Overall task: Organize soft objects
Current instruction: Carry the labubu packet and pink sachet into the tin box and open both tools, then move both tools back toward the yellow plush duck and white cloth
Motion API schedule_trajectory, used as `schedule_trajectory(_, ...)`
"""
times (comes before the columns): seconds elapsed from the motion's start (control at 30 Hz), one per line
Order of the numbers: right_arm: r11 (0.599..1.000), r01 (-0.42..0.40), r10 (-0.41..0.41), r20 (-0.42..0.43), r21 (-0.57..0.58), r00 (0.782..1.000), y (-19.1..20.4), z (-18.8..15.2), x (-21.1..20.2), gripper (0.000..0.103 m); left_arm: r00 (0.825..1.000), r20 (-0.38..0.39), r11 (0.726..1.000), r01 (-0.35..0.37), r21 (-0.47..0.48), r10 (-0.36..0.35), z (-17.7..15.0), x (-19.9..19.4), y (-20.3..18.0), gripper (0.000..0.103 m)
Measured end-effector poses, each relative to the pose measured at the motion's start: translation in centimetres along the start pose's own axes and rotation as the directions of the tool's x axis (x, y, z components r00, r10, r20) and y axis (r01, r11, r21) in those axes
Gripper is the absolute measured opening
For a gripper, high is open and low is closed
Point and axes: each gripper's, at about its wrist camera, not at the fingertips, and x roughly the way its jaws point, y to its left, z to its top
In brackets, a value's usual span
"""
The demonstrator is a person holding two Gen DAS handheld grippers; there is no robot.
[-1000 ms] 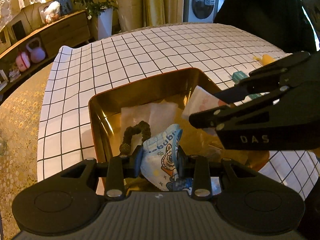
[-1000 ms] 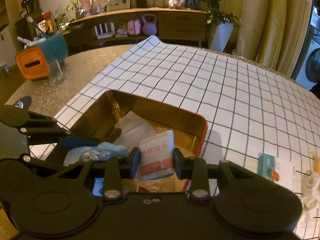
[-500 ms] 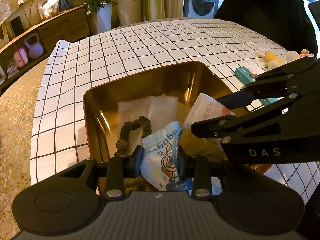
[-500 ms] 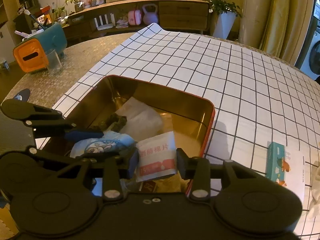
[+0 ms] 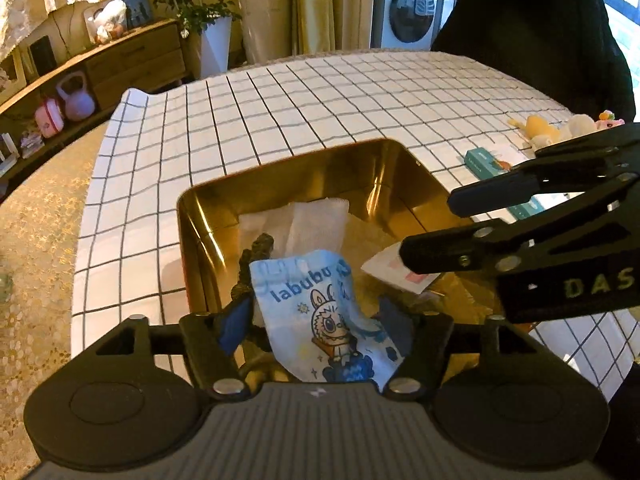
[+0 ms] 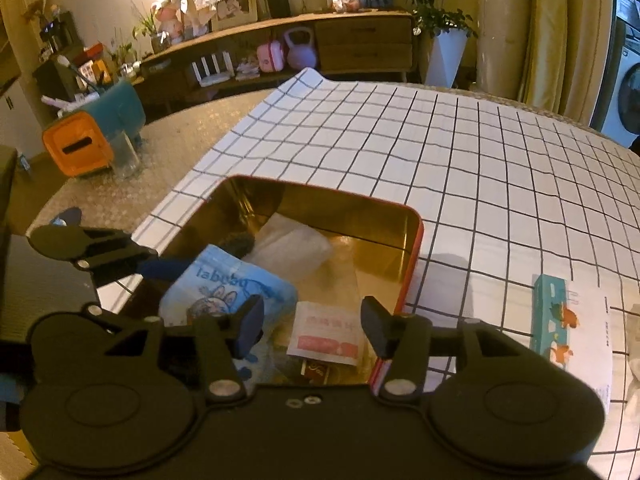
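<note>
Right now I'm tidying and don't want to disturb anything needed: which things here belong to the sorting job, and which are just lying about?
Job:
gold tin
blue labubu pouch
white-and-red sachet
white wipes packet
dark beaded loop
teal box
plush toys

Lying about:
kettlebell
orange-and-teal container
glass
potted plant

One gold tin (image 5: 280,172) sits on one checked tablecloth (image 5: 320,100). In the tin are one blue labubu pouch (image 5: 320,312), one white and red packet (image 6: 326,336), two white gauze-like pads (image 5: 296,224), one dark hair tie (image 5: 258,248) and one small brown packet (image 6: 314,370). Outside it lie one teal box (image 6: 550,316) and a few small plush toys (image 5: 560,126), too blurred to count. Two grippers are in view.
</note>
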Motion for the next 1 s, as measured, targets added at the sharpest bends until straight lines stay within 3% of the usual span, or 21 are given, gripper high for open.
schedule_trajectory(0.33,0.999,-0.035,0.032,0.097,0.02,0.995,-0.4,-0.2,-4.8,0.057,0.997,0.078,1.0,-0.01,0.023,0.008,1.0,-3.7,-1.4,0.073)
schedule_trajectory(0.8,1.0,-0.022,0.017,0.251,0.017,0.968,-1.6,-2.4,-12.4,0.064,0.984,0.174,0.997,0.013,0.082,-0.027,3.0,-7.5,-5.9,0.073)
schedule_trajectory(0.9,1.0,-0.01,0.003,0.275,0.024,0.961,-2.3,-3.3,-13.9,0.064,0.982,0.183,0.995,0.036,0.09,-0.052,3.3,-7.9,-7.2,0.081)
schedule_trajectory(1.0,0.999,0.003,-0.015,0.294,0.039,0.956,-3.2,-4.3,-15.3,0.064,0.979,0.196,0.994,0.046,0.096,-0.064,3.7,-8.0,-8.5,0.081)
